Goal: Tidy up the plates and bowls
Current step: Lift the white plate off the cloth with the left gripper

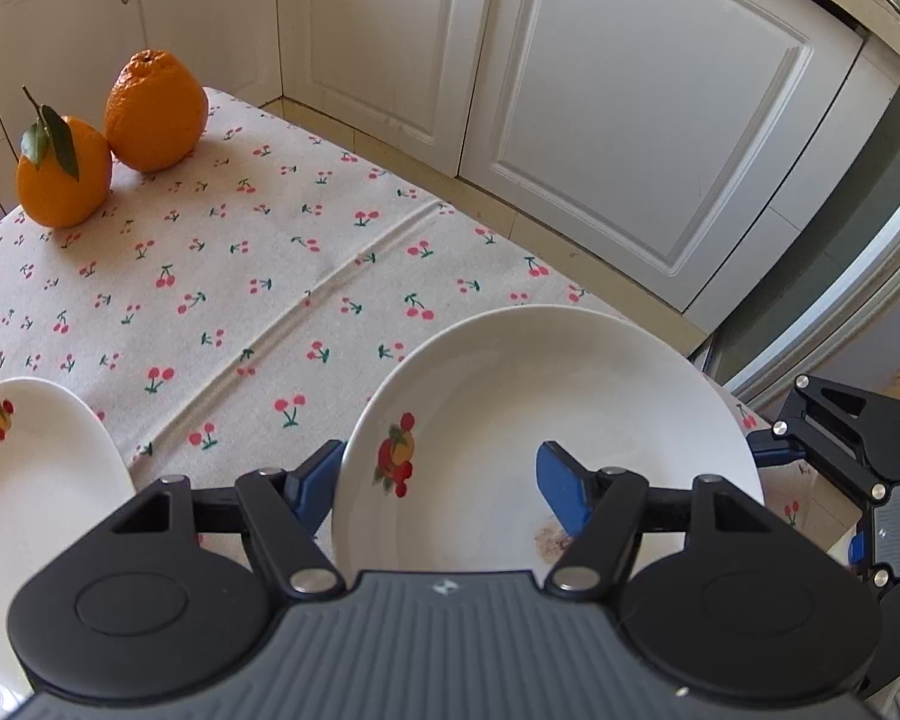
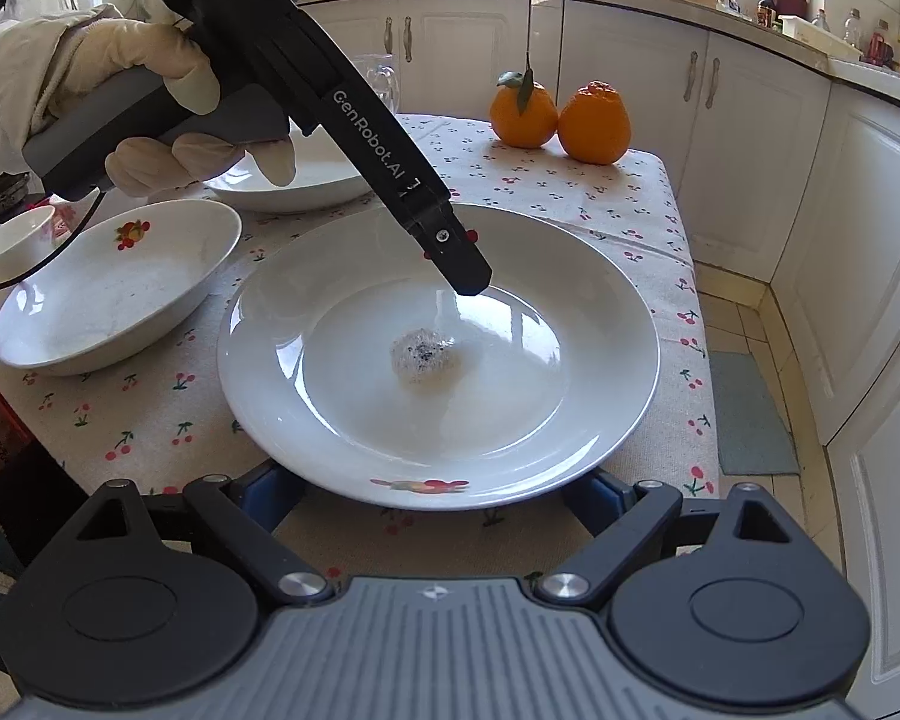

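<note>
Left wrist view: the left gripper (image 1: 438, 483) is spreading its jaws wide across the plate (image 1: 546, 420) rim, one finger inside; two oranges (image 1: 114, 132) are sitting at ten o'clock on the cherry tablecloth (image 1: 240, 300).

Right wrist view: the right gripper (image 2: 438, 495) is holding open jaws under the plate's six o'clock rim; a gloved hand (image 2: 132, 102) is angling the left gripper down at eleven o'clock, a bowl (image 2: 114, 294) sitting at nine.

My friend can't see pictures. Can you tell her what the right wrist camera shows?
A big white plate sits on a cherry tablecloth, with the right gripper open at its near edge. A gloved hand holds the left gripper above the plate. Two oranges sit behind.
</note>
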The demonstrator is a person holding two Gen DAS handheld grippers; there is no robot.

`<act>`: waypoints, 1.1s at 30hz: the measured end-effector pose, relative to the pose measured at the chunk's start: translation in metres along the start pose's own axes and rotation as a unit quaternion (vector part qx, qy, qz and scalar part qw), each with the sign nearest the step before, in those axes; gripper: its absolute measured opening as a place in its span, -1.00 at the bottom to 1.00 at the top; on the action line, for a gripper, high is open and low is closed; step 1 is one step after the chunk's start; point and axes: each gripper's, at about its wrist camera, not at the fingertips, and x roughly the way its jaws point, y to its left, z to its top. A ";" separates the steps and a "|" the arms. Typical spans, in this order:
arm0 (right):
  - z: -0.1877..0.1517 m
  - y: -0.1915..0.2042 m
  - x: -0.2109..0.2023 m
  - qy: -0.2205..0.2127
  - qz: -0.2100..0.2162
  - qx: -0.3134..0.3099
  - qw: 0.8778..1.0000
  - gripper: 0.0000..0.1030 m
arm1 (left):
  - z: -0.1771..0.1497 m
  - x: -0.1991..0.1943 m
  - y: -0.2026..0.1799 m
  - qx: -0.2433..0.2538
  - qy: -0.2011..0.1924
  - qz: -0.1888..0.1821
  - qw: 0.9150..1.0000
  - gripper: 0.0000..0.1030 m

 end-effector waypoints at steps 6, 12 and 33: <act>0.011 -0.017 0.012 0.000 -0.003 0.004 1.000 0.84 | 0.015 0.012 0.013 -0.004 -0.008 -0.005 1.000 0.32; 0.018 -0.030 0.021 -0.003 -0.006 0.005 1.000 0.84 | 0.025 0.023 0.022 -0.008 -0.012 -0.001 1.000 0.32; 0.028 -0.044 0.033 -0.006 -0.017 0.010 1.000 0.84 | 0.038 0.033 0.031 -0.014 -0.021 0.002 1.000 0.32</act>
